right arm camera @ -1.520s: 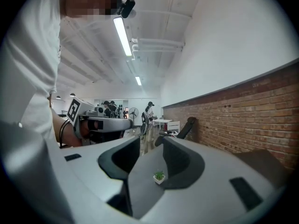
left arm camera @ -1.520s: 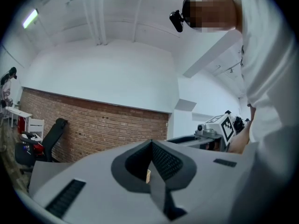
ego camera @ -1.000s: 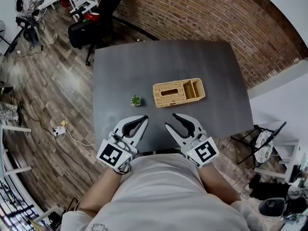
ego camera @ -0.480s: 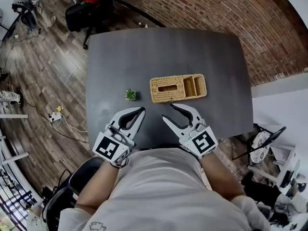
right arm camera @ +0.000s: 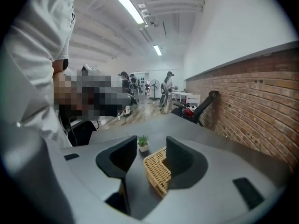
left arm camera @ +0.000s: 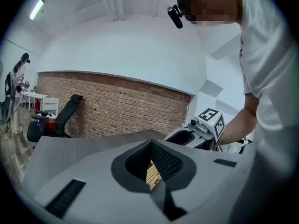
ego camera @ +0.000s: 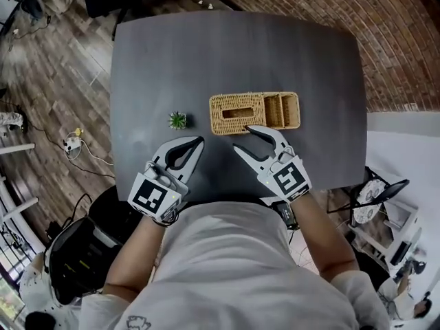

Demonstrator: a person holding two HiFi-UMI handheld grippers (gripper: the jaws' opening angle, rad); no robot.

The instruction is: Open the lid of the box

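Note:
A wicker box [ego camera: 254, 112] lies on the dark grey table [ego camera: 234, 47]; its left part carries a slotted lid, its right part is an open compartment. My right gripper [ego camera: 244, 137] is open at the box's near edge, and its jaws have just been opening. In the right gripper view [right arm camera: 149, 148] the box's near corner [right arm camera: 156, 171] shows between the jaws, and the pads do not press on it. My left gripper [ego camera: 198, 141] is shut and holds nothing, to the left of the box. In the left gripper view [left arm camera: 152, 142] a bit of wicker [left arm camera: 152, 174] shows through the loop of the jaws.
A small potted plant [ego camera: 177, 120] stands left of the box, just beyond the left gripper. A brick wall [ego camera: 344, 5] runs behind the table and a wooden floor [ego camera: 48, 53] with cables lies to the left. The table's near edge passes under my wrists.
Both grippers have moved forward over the table toward the box. The right gripper's jaws stand wider and now reach the box's near edge.

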